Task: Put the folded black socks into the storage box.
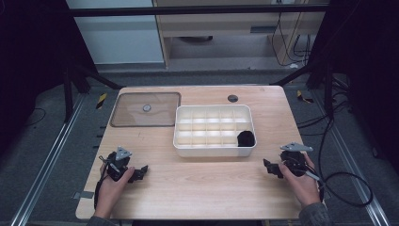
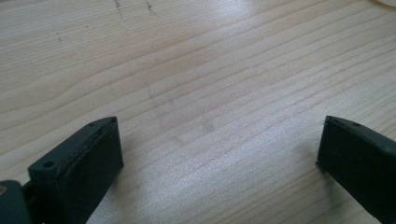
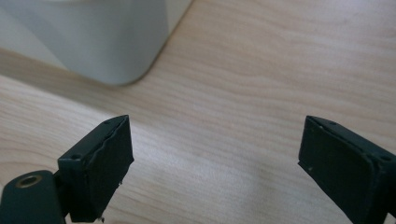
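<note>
On the counter: we see a pale wooden counter (image 1: pixel 197 188) with a white compartment tray (image 1: pixel 214 149) near its middle and a clear brownish lid (image 1: pixel 162 115) lying flat to the tray's left, just beside it.
Tray contents: a black object (image 1: pixel 245 138) sits in the tray's near right corner compartment; we cannot tell what it is. The other compartments look bare.
Left hand-held gripper: we find the left hand-held gripper (image 1: pixel 140 172) resting low over the counter's near left part, well apart from the tray. In the left gripper view its jaws stand wide apart with bare wood grain (image 2: pixel 205 116) between them; it has hold of nothing.
Right hand-held gripper: the right hand-held gripper (image 1: pixel 269 166) sits at the near right, pointing inward, near the tray's near right corner. In the right gripper view its jaws are spread wide over bare wood, gripping nothing, and a rounded white corner of the tray (image 3: pixel 116 51) shows ahead and to the left.
Hands: the left hand (image 1: pixel 110 188) and the right hand (image 1: pixel 301 181) each wrap a gripper body from the near edge.
Other marks: a small dark round spot (image 1: pixel 233 98) lies on the counter behind the tray.
</note>
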Demonstrator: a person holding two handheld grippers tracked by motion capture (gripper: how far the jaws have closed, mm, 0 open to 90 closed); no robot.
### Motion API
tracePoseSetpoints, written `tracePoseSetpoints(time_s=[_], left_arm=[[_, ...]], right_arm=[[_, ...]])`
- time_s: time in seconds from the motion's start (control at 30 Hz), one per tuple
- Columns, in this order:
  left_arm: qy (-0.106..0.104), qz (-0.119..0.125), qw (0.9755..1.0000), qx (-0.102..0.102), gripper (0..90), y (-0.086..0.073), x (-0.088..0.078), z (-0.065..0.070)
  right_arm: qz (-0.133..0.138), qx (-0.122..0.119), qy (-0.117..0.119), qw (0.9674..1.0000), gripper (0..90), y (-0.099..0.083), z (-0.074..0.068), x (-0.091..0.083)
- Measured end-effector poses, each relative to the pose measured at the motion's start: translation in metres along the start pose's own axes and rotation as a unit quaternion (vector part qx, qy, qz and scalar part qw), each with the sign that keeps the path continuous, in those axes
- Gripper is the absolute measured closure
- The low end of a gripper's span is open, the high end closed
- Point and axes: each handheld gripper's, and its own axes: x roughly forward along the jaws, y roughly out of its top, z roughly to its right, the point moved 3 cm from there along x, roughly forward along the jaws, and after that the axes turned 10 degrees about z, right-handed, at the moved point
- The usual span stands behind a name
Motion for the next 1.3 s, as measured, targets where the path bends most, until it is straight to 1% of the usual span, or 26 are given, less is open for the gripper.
tracePoseSetpoints(time_s=[0.03, 0.1, 0.13, 0.27, 0.3, 0.4, 0.47, 0.53, 0.67, 0.9, 1.03, 1.17, 1.3], left_arm=[[0.000, 0.000, 1.0000, 0.000, 0.0, 0.000, 0.000, 0.000], [0.000, 0.000, 1.0000, 0.000, 0.0, 0.000, 0.000, 0.000], [0.000, 0.000, 1.0000, 0.000, 0.0, 0.000, 0.000, 0.000], [0.000, -0.001, 1.0000, 0.001, 0.0, 0.000, 0.000, 0.000], [0.000, -0.001, 1.0000, 0.000, 0.0, 0.000, 0.000, 0.000], [0.001, -0.001, 1.0000, 0.001, 0.0, 0.000, 0.000, 0.000], [0.001, -0.001, 1.0000, 0.001, 0.0, 0.000, 0.000, 0.000], [0.000, 0.000, 1.0000, 0.000, 0.0, 0.000, 0.000, 0.000], [0.000, 0.000, 1.0000, 0.000, 0.0, 0.000, 0.000, 0.000], [0.000, 0.000, 1.0000, 0.000, 0.0, 0.000, 0.000, 0.000], [0.000, 0.000, 1.0000, 0.000, 0.0, 0.000, 0.000, 0.000], [0.000, 0.000, 1.0000, 0.001, 0.0, 0.000, 0.000, 0.000], [0.000, 0.000, 1.0000, 0.000, 0.0, 0.000, 0.000, 0.000]], right_arm=[[-0.003, -0.005, -0.004, 1.0000, 10.0, -0.002, 0.001, 0.002], [-0.006, 0.002, -0.002, 1.0000, 9.8, -0.005, 0.001, 0.004], [-0.003, 0.004, -0.004, 1.0000, 9.7, -0.005, 0.002, 0.006], [-0.003, 0.017, -0.010, 0.9998, 9.6, -0.008, 0.004, 0.013], [-0.003, 0.019, -0.009, 0.9998, 9.5, -0.009, 0.004, 0.014], [-0.003, 0.022, -0.015, 0.9996, 9.0, -0.012, 0.005, 0.018], [-0.005, 0.029, -0.014, 0.9995, 8.6, -0.014, 0.004, 0.021], [-0.006, 0.028, -0.017, 0.9994, 8.1, -0.016, 0.004, 0.023], [0.002, 0.032, -0.023, 0.9992, 7.7, -0.017, 0.003, 0.024], [0.007, 0.029, -0.033, 0.9990, 5.9, -0.017, 0.001, 0.027], [0.005, 0.032, -0.038, 0.9987, 5.4, -0.017, 0.000, 0.027], [0.001, 0.022, -0.046, 0.9987, 4.2, -0.017, -0.003, 0.029], [0.001, 0.023, -0.046, 0.9987, 4.2, -0.017, -0.003, 0.029]])
